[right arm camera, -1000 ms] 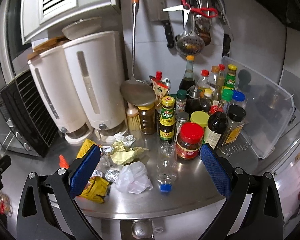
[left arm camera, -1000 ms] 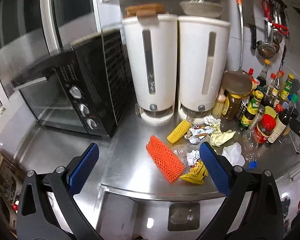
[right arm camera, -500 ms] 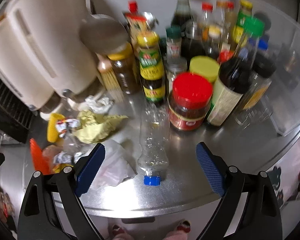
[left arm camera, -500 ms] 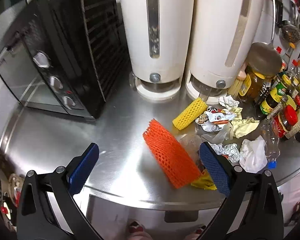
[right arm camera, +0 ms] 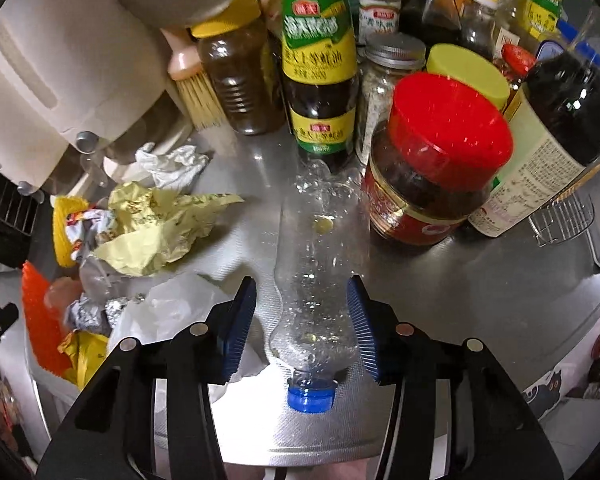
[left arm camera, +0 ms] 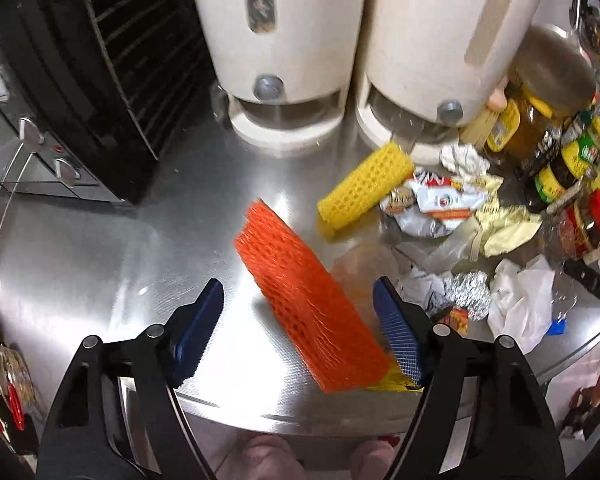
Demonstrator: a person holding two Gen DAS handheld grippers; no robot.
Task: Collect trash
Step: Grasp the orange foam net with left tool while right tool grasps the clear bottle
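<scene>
**Q:** Between the right gripper (right arm camera: 302, 330) pads, what lies there?

**R:** The clear plastic bottle (right arm camera: 320, 280), on its side on the steel tabletop (right arm camera: 480, 300), blue cap (right arm camera: 311, 395) toward the near edge. The jaws are closing around its lower body; the right pad looks to be at the bottle's wall, the left pad stands a little off it, so no firm grip shows.

**Q:** And the left gripper (left arm camera: 300, 332)?

**R:** Its jaws are closing too, straddling the orange foam net (left arm camera: 308, 300), which lies slanted between the pads. Neither pad presses on it. The right pad sits just beside the net's far side; the left pad is apart from it.

**Q:** How much free room is around each?

**R:** Left of the orange net the tabletop (left arm camera: 100, 248) is bare up to the black oven (left arm camera: 80, 92). To its right the litter crowds in: a yellow foam net (left arm camera: 364, 184), a crumpled wrapper (left arm camera: 432, 204), a foil ball (left arm camera: 466, 296), a white plastic bag (left arm camera: 520, 304). The net's near end reaches close to the tabletop's front edge.

**Q:** Around the bottle?

**R:** The white bag (right arm camera: 172, 308) lies just left of it, under the left pad. A red-lidded jar (right arm camera: 436, 160) stands just right of the bottle's far end, and a green-labelled sauce bottle (right arm camera: 320, 60) stands behind it. Right of the gripper the steel is open toward the rounded edge.
</scene>
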